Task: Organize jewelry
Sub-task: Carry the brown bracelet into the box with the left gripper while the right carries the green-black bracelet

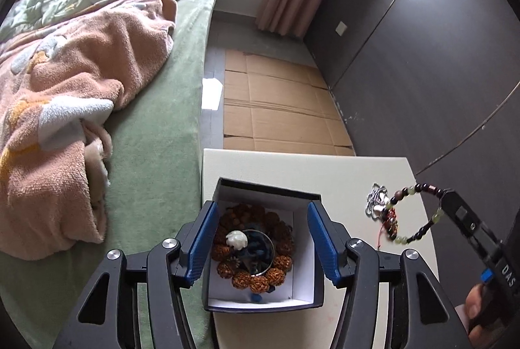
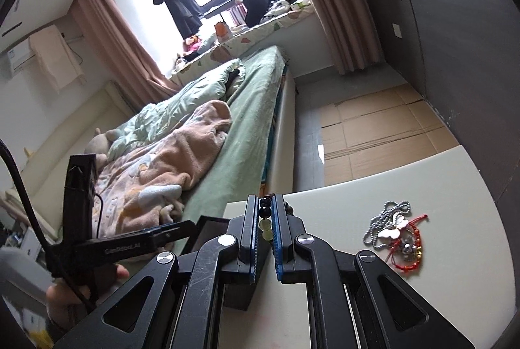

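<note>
Far out to the side of the left jaws lies a fluffy pink blanket (image 1: 65, 108) on a soft green bed (image 1: 152, 160). The left gripper (image 1: 261, 238) hangs over a small black box with a white inside (image 1: 302, 284). Its jaws stand wide apart with nothing between the blue pads (image 1: 200, 246); they hold nothing. Straight below the gap, inside the box, rests a ring of bumpy brown seed beads (image 1: 276, 274), with a round white bead (image 1: 236, 240) and a dark shiny piece in its middle. The box sits on a flat pale table top (image 1: 357, 173), and its sides reach just past both jaws. Beyond the box, past the fingertips, brown cardboard sheets (image 1: 276, 108) cover the floor. To the far side of the right jaw of this gripper, a silver chain necklace with a butterfly charm (image 2: 391, 227) lies on the table, touching a red string bracelet (image 2: 408, 254). The right gripper (image 2: 266, 212) has its jaws nearly shut, and they pinch a bracelet of dark and pale green round beads (image 1: 419, 232). In the right wrist view the beads show in the thin gap between the blue pads. In the left wrist view the bracelet hangs as a loop from that gripper's tip, lifted above the table, just in front of the silver necklace. A hand (image 1: 477, 313) holds the right gripper's handle, and another hand (image 2: 74, 300) holds the left one.
</note>
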